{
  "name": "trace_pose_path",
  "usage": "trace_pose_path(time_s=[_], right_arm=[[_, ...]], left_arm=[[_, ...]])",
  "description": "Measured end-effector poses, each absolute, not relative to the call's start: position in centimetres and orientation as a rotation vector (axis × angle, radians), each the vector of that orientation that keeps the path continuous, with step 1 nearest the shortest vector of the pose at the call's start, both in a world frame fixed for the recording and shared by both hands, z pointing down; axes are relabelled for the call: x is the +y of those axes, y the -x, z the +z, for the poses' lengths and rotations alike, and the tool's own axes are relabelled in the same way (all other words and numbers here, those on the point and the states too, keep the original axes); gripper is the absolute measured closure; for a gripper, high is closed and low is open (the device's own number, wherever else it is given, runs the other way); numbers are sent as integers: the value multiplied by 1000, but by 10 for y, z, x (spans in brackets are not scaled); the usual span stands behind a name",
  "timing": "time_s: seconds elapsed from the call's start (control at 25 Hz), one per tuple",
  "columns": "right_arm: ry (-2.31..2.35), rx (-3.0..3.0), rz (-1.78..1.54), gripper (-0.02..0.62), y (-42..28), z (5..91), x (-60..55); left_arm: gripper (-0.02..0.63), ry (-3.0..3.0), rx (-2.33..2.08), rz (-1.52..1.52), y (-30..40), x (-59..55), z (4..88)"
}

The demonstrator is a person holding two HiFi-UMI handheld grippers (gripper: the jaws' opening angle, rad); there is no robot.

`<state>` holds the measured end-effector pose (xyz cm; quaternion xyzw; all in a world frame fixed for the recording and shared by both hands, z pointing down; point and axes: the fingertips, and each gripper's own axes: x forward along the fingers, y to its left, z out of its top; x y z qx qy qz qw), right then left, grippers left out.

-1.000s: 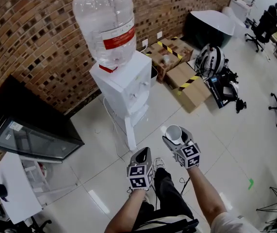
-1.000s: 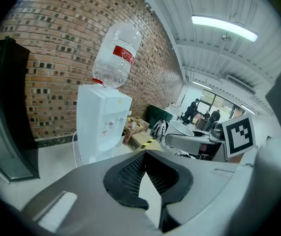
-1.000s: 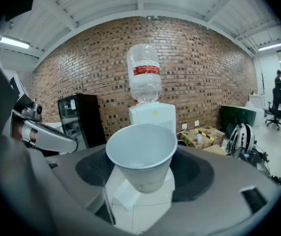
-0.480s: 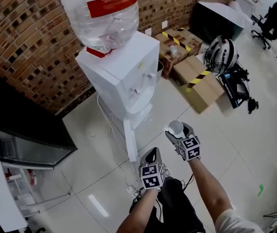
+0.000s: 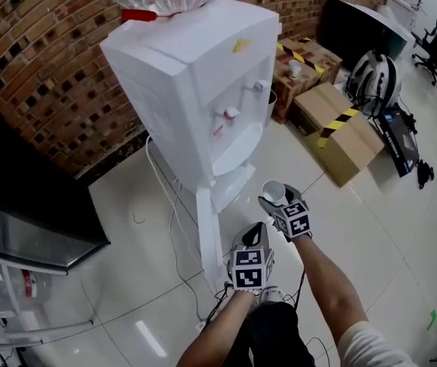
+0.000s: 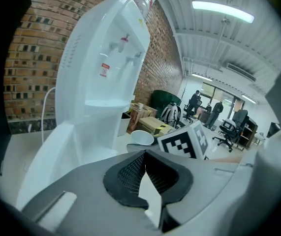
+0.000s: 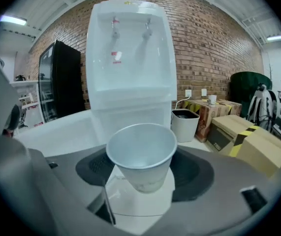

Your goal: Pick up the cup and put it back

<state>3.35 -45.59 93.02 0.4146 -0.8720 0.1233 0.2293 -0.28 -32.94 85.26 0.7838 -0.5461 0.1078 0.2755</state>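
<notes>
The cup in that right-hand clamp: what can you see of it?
The cup is small, white and looks like paper, wider at its rim than at its base. It is upright, mouth up, and looks empty. The right gripper is shut on its lower part, a pad on each side, holding it off the floor in front of the white water dispenser. Nothing else touches it.

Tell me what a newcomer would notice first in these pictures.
The tall white water dispenser dominates the head view's centre, standing against the brick wall. Just below it, the right gripper holds an empty white cup upright in front of the dispenser. Cardboard boxes with yellow-black tape lie on the floor to the right.
</notes>
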Motion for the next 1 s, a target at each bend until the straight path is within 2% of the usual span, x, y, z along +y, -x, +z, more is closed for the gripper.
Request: trace_pose_path(time_s=[0.32, 0.56, 1.0], right_arm=[[-1106, -2426, 388, 256, 7, 1028, -519], [-1063, -2468, 420, 256, 45, 1071, -557], [-970, -2494, 415, 256, 111, 1125, -598]], left_arm=[[599, -2103, -1501, 224, 14, -368, 932], [600, -2027, -1567, 232, 34, -385, 978], [600, -2005, -1636, 222, 54, -396, 998]])
